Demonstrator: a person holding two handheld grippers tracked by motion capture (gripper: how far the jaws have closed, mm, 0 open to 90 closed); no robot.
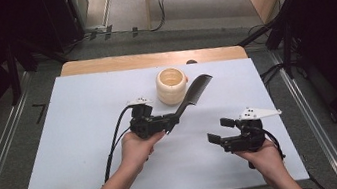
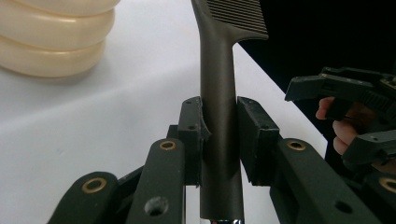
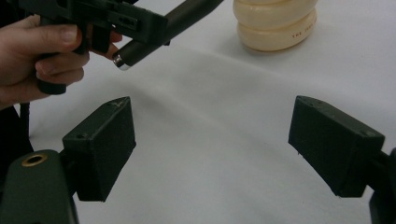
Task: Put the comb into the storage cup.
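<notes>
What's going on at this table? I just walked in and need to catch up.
A person holds tongs in each hand over a white table. The left tongs are shut on the handle of a dark comb, which is lifted and points toward a cream ribbed cup standing at the far side of the table. The right tongs are open, hold nothing and hover above the table nearer the person.

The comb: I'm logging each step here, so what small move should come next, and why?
Probably carry the comb on over the cream ribbed cup and tip it in. The left tool is shut on the comb's handle, its toothed end beside the cup's rim, while the right tool is open, apart.
</notes>
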